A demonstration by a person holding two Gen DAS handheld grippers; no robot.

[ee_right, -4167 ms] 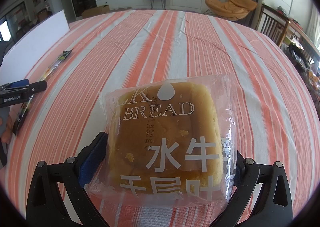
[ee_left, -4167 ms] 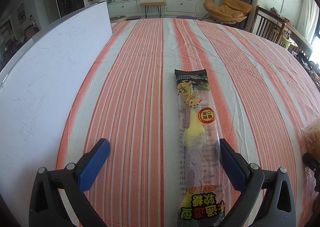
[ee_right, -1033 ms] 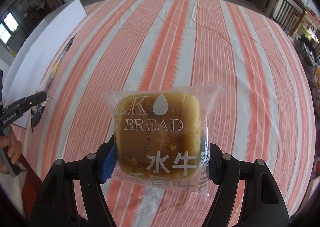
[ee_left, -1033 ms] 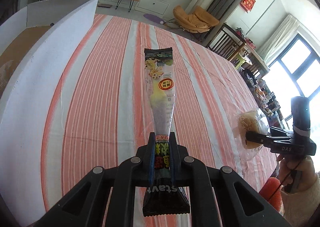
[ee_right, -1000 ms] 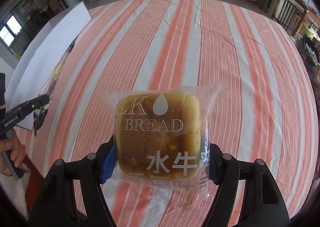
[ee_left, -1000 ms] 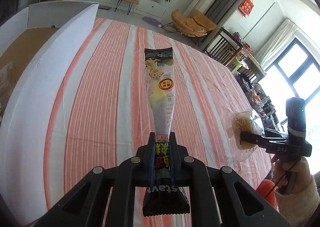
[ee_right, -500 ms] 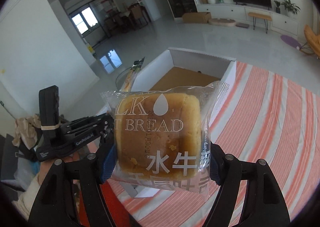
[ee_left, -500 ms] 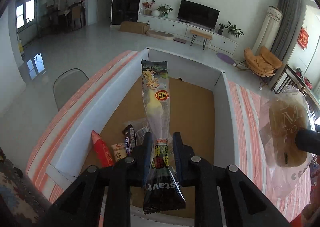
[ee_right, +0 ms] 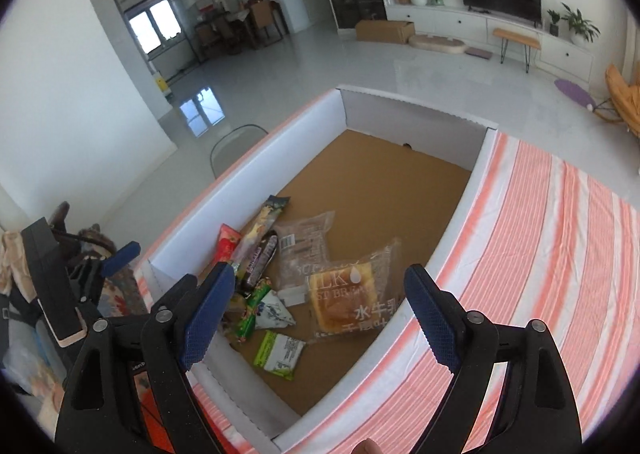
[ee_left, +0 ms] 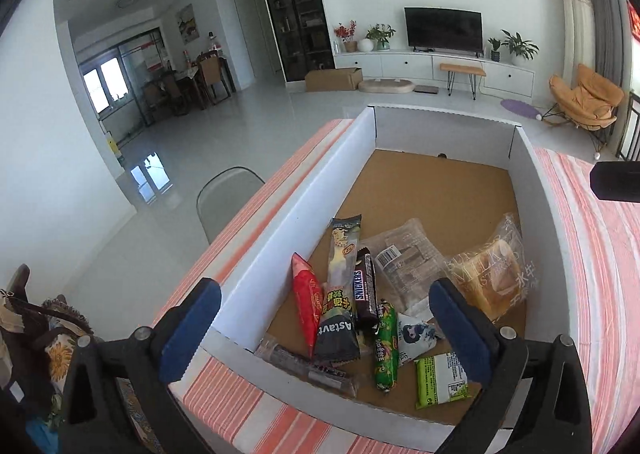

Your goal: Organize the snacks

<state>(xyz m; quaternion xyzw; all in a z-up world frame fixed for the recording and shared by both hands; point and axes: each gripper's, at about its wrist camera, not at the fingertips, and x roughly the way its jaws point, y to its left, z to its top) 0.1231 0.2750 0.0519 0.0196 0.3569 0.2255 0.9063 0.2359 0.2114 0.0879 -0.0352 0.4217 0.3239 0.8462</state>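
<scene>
A white cardboard box with a brown floor stands at the table's edge; it also shows in the right wrist view. Inside lie the long gummy candy packet and the milk bread in clear wrap, also seen in the right wrist view. A Snickers bar, a red packet and several other snacks lie beside them. My left gripper is open and empty above the box's near end. My right gripper is open and empty above the bread.
The orange-and-white striped tablecloth lies to the right of the box. A grey chair stands on the floor beyond the box's left wall. The far half of the box floor is bare.
Both grippers have opened. The candy packet and the bread have dropped from them into the box and now lie on its floor. Both grippers stand above the box.
</scene>
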